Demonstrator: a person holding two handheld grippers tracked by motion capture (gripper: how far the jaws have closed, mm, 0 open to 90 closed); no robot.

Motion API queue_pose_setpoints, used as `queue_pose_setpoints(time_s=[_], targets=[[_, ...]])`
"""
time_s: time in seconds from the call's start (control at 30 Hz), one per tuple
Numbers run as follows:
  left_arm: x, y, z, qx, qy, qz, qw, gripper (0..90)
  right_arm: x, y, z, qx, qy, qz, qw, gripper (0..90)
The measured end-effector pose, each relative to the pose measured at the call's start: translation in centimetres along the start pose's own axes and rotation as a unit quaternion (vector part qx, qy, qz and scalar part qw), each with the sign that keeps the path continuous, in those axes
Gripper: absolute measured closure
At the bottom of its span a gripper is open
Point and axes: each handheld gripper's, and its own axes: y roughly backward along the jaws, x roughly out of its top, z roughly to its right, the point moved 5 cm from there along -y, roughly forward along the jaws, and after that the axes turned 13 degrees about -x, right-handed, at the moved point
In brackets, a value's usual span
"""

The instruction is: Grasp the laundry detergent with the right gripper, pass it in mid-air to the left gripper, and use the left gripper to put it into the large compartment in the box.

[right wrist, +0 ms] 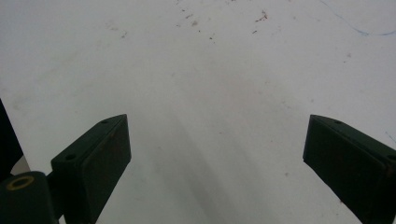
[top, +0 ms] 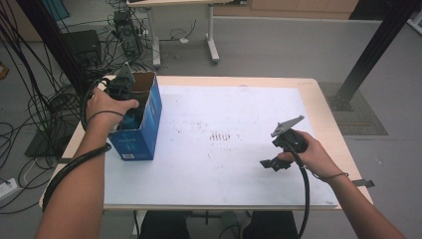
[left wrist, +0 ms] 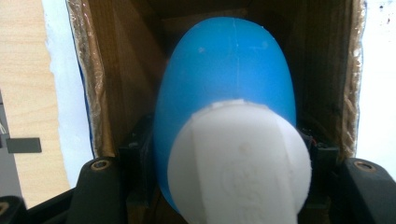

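A blue cardboard box (top: 142, 122) is standing open-topped near the left edge of the counter (top: 239, 169), leaving the white surface to its right wide and bare. The left claw (top: 130, 117) is reaching down inside the box, clenched on a blue bottle (left wrist: 229, 79) with a white cap (left wrist: 240, 163), brown walls crowding both sides. The right claw (top: 271, 163) is resting released near the right edge.

blue white-capped bottle (left wrist: 229, 79) clamped inside the cardboard box (left wrist: 107, 70).
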Motion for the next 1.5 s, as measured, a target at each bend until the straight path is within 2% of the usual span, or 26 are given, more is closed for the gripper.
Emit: queue_pose_setpoints(time_s=[1.5], targets=[[-0.08, -0.04, 0.11, 0.003, 0.0, -0.001, 1.0, 37.1, -0.1, 0.13, 0.25, -0.003, -0.002, 0.003, 1.0, 7.7]])
